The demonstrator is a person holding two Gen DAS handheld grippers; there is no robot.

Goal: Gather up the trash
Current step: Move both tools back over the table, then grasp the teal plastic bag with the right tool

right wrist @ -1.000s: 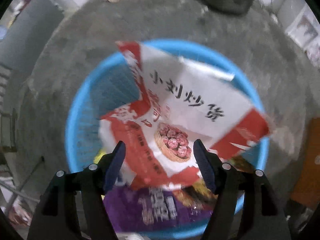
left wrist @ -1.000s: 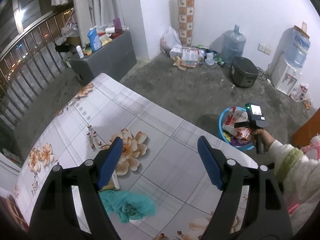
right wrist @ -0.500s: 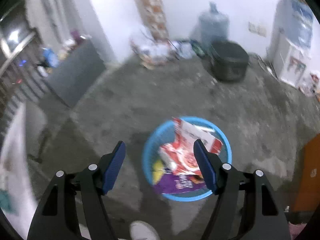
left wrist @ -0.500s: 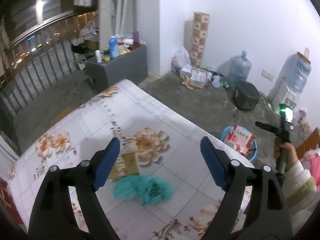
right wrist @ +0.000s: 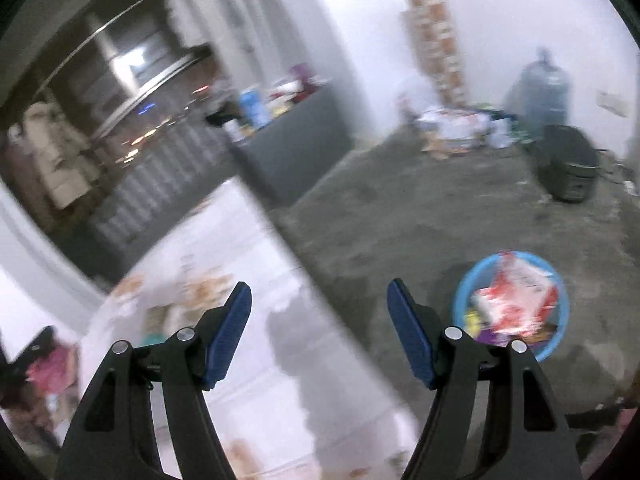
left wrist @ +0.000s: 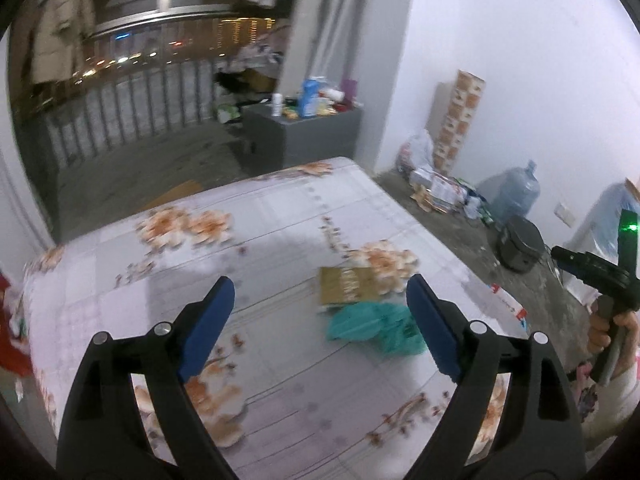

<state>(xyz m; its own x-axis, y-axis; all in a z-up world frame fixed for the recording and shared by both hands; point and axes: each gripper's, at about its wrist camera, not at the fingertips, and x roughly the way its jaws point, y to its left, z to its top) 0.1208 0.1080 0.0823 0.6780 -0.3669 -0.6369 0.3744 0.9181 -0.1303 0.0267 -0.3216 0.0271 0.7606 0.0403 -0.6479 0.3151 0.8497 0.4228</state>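
In the left wrist view, the left gripper (left wrist: pixel 318 304) fills the lower half of the frame with its 2 blue-padded fingers spread wide apart and nothing between them. It hangs above a table (left wrist: pixel 280 224) covered in a floral-print cloth. Right of centre on that cloth lies a flat gold packet (left wrist: pixel 347 290), and touching its lower edge sits a crumpled teal bag (left wrist: pixel 374 326), just beside the gripper's right finger. At the right edge of the frame a hand holds the right gripper (left wrist: pixel 584 268) above the floor, a green light glowing on its body; its jaws cannot be made out from here. Near the wall at right stand a water jug (left wrist: pixel 516 192) and a dark round cooker (left wrist: pixel 520 242)

In the right wrist view, which is blurred, the right gripper (right wrist: pixel 318 334) sits at the bottom centre with its 2 fingers apart and empty. The table edge runs diagonally through the left half of the frame. In the lower right, on the grey floor, stands a blue basket (right wrist: pixel 462 300) holding a red and white bag (right wrist: pixel 516 296) on top of other wrappers. A grey cabinet (right wrist: pixel 296 148) with bottles on it stands in the upper middle
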